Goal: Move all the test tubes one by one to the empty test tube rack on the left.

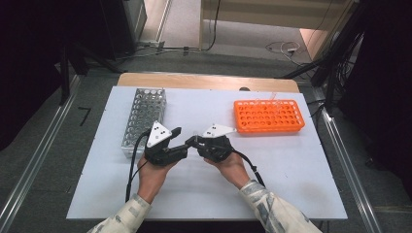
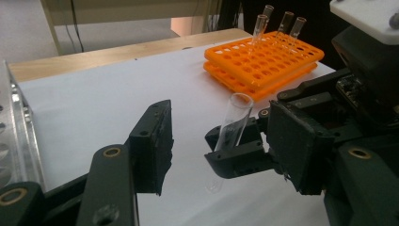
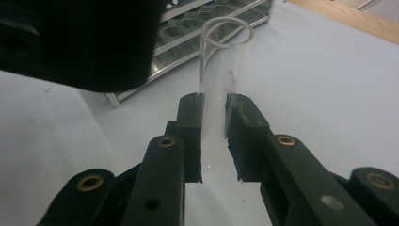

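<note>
One clear glass test tube (image 3: 221,89) stood upright, clamped between the right gripper (image 3: 214,127) jaws, while the half-open, empty left gripper (image 2: 221,150) flanked it, so the handover seemed only begun.

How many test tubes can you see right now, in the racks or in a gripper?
4. One test tube is clamped upright in the right gripper; three tubes stand at the orange rack's far end. The metal rack looks empty, though some could be hidden.

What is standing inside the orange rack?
Three clear test tubes stand in holes at the far end of the orange rack. Their lower parts are hidden inside the rack.
</note>
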Motion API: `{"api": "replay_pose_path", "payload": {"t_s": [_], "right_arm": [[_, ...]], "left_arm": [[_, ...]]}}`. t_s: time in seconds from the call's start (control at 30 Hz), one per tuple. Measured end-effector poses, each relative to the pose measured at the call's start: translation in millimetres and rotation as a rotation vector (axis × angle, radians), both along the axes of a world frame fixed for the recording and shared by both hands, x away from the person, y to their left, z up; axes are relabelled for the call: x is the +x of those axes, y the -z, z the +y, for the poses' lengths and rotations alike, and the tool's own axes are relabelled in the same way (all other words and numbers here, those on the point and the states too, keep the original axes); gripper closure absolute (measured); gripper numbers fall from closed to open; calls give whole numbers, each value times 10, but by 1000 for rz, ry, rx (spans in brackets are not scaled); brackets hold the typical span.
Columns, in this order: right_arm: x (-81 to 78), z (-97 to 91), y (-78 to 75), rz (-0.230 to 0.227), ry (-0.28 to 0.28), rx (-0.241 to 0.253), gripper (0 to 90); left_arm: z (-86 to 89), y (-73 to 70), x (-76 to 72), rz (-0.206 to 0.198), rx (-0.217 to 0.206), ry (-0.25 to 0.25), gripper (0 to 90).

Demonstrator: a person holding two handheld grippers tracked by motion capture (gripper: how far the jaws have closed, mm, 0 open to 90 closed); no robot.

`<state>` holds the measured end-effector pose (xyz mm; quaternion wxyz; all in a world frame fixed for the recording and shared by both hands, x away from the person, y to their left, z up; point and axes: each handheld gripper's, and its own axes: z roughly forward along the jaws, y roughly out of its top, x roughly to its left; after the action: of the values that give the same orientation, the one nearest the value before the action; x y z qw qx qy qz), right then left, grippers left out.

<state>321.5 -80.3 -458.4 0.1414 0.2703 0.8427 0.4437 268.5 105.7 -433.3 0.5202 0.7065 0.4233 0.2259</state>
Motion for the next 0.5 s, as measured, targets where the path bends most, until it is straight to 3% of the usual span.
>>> {"api": "replay_pose_path", "payload": {"t_s": [0.27,0.5], "right_arm": [[-13,19,4,-3,-14,-7,733],[-30,23,-13,-5,-23,1,733]], "left_arm": [[-119,22,61,0,25,36,557],[-184,53,76,1,63,36,663]]}}
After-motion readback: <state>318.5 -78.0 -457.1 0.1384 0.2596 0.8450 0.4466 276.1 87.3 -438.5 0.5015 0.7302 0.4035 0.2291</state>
